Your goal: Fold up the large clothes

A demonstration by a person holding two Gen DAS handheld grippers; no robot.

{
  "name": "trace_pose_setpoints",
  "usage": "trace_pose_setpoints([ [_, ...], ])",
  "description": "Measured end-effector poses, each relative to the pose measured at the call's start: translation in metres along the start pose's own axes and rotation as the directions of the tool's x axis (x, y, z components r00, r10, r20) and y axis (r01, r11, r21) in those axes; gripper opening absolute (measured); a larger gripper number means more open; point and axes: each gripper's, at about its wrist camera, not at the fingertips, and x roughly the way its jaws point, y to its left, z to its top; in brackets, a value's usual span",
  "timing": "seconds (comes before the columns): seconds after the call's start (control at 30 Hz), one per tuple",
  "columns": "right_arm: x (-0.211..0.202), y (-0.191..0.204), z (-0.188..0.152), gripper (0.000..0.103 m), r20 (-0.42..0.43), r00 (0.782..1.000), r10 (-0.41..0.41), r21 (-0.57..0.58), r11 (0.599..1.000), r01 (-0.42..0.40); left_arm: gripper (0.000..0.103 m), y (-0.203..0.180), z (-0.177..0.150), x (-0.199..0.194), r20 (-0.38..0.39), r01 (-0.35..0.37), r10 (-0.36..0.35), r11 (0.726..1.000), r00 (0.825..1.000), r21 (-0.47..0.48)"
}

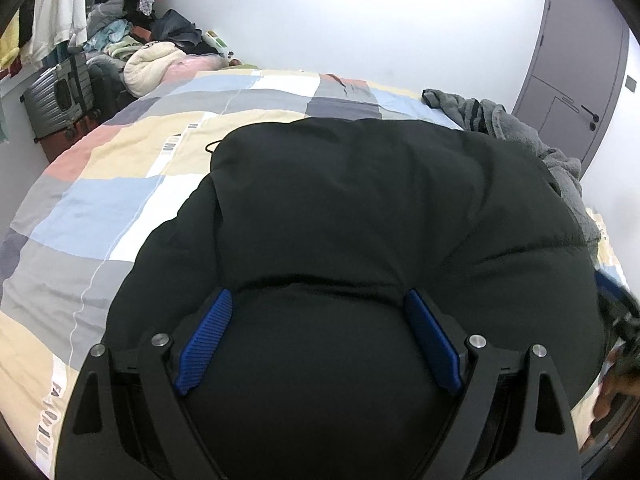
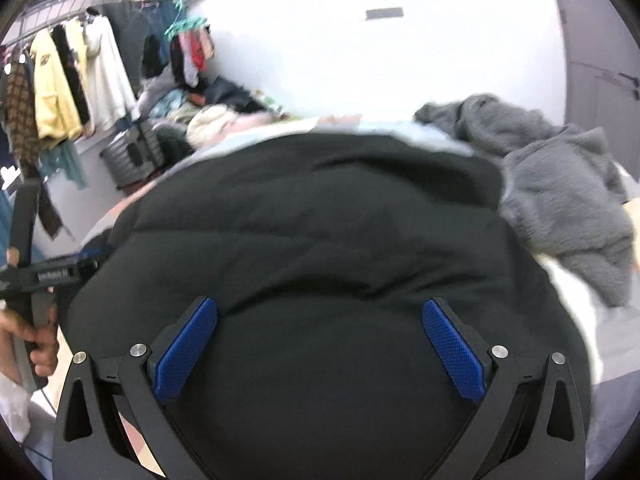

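A large black padded jacket (image 1: 380,208) lies on the bed, bulging up close to both cameras; it also fills the right wrist view (image 2: 320,232). My left gripper (image 1: 320,300) is open, its blue pads spread wide over the near part of the jacket. My right gripper (image 2: 320,312) is open too, its pads wide apart above the jacket's near edge. Neither pair of pads pinches fabric. The left gripper (image 2: 48,276) and the hand holding it show at the left of the right wrist view.
The bed has a patchwork cover (image 1: 120,184). A grey fleece garment (image 2: 560,184) lies crumpled at the far right of the bed. A clothes rail (image 2: 72,80), a grey suitcase (image 1: 56,96) and piled clothes stand at the left. A grey door (image 1: 576,72) is at the right.
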Motion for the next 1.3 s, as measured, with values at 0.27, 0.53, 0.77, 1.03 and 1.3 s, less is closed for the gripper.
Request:
trace_pose_setpoints([
  [0.27, -0.015, -0.045, 0.016, 0.102, 0.017, 1.0, -0.021, 0.125, 0.992, 0.018, 0.089, 0.041, 0.002, -0.033, 0.084, 0.071, -0.059, 0.986, 0.995, -0.152],
  [0.53, -0.016, -0.137, 0.005, 0.102, -0.155, 0.959, -0.239, 0.356, 0.892, 0.28, 0.099, 0.1, -0.002, -0.02, 0.014, 0.039, -0.037, 0.951, 0.999, -0.307],
  [0.77, 0.003, -0.162, -0.019, 0.094, -0.189, 0.982, -0.005, 0.543, 0.833, 0.108, 0.064, 0.098, -0.01, -0.004, -0.046, 0.127, -0.151, 0.934, 0.988, -0.333],
  [1.03, -0.034, -0.119, 0.002, 0.02, -0.131, 0.991, -0.021, 0.384, 0.921, 0.07, 0.014, 0.082, -0.01, -0.027, 0.019, 0.11, -0.109, 0.953, 0.994, -0.282],
  [1.3, -0.024, -0.103, -0.015, 0.02, -0.209, 0.971, -0.119, 0.273, 0.946, 0.175, 0.015, 0.081, -0.019, -0.014, -0.079, 0.059, -0.084, 0.96, 0.993, -0.272],
])
